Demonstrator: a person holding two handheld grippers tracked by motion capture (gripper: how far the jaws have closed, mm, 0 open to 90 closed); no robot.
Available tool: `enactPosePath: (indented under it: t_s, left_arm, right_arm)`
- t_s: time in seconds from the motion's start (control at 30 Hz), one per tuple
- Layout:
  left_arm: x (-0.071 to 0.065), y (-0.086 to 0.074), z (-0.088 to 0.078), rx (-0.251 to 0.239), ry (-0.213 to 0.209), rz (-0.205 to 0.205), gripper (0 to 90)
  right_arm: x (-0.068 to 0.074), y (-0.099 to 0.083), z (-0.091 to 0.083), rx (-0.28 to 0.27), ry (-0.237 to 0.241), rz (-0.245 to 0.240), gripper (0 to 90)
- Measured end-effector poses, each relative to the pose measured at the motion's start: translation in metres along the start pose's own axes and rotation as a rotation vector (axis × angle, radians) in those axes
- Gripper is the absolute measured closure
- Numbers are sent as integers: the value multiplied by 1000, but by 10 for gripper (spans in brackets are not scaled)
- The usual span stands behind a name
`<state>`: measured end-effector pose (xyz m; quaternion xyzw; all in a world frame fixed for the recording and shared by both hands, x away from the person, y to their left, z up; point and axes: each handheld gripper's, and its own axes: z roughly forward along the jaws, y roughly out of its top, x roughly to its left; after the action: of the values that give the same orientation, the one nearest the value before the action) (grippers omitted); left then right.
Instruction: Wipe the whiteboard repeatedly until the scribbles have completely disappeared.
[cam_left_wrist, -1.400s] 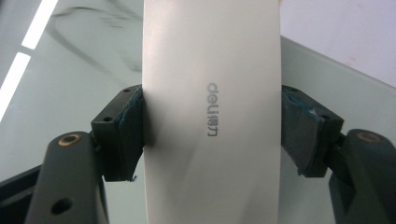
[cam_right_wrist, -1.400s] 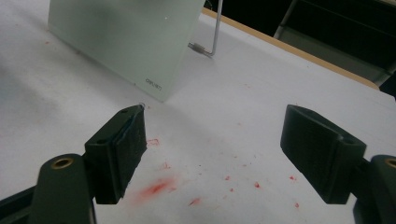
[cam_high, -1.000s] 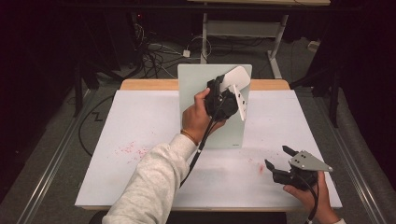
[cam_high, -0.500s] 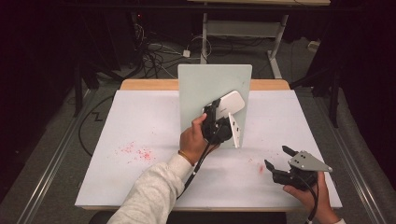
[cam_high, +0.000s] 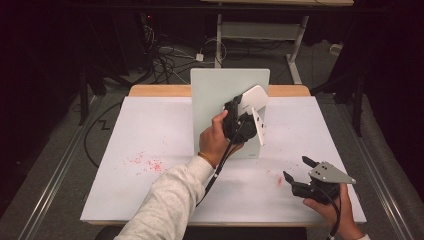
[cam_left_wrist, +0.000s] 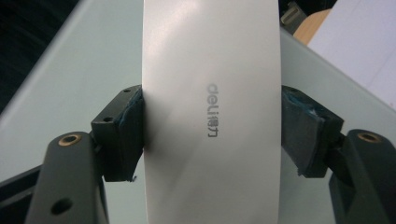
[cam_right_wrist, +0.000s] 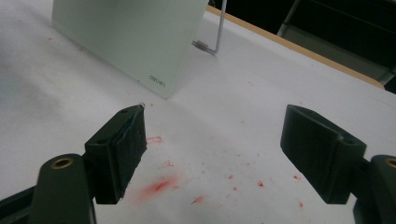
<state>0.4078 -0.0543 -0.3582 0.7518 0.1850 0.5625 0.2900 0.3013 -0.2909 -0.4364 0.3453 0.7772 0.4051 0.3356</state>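
My left claw (cam_high: 248, 111) is clamped on a white eraser (cam_high: 252, 99), one pad pressed to each long side. In the left gripper view the eraser (cam_left_wrist: 211, 112) stands up between the pads, its grey printed logo running lengthwise, and its smooth white face hides most of what lies beyond. I hold it up against the pale green board (cam_high: 215, 100), over the right half of the board's face. I cannot tell from above whether the eraser touches the glass or sits just off it.

The board stands tilted near the far middle of the table (cam_high: 150, 130), its lower edge on the white cover. In the right gripper view the board (cam_right_wrist: 130, 37) shows at the upper left with a small logo in its near corner and a thin metal leg (cam_right_wrist: 217, 28) propping it from behind.

My right claw (cam_high: 305, 175) is wide apart and has hold of nothing. It sits low at the near right of the table, well apart from the board. Red specks (cam_right_wrist: 159, 185) and smears lie on the cover between its pads, and another patch of red specks (cam_high: 145, 162) lies on the left side.
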Motion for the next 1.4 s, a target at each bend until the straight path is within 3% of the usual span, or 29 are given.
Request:
enactPosePath:
  t_s: [0.17, 0.3, 0.43, 0.67, 0.83, 1.0, 1.23, 1.4]
  left_arm:
    - [12, 15, 4, 6, 0, -14, 292]
    - [7, 14, 3, 9, 6, -6, 292]
    - [-9, 1, 0, 8, 6, 28, 292]
    - [-43, -41, -12, 20, -4, 84, 292]
    - [-48, -57, -17, 32, -4, 55, 292]
    - [-44, -52, -16, 33, -11, 46, 292]
    - [-26, -21, -6, 12, -8, 19, 292]
    - [-10, 2, 0, 1, -30, -9, 292]
  right_arm:
    - [-1, 0, -1, -3, 1, 4, 229]
    - [-1, 1, -2, -5, -1, 5, 228]
    - [-2, 1, -3, -10, -4, 10, 228]
    - [-2, 1, -2, -9, -4, 8, 229]
    - [0, 1, -2, -6, -2, 2, 228]
    - [1, 1, -1, -1, -1, -1, 228]
    - [0, 1, 0, 0, 4, 0, 228]
    - [-1, 0, -1, 3, 1, 0, 228]
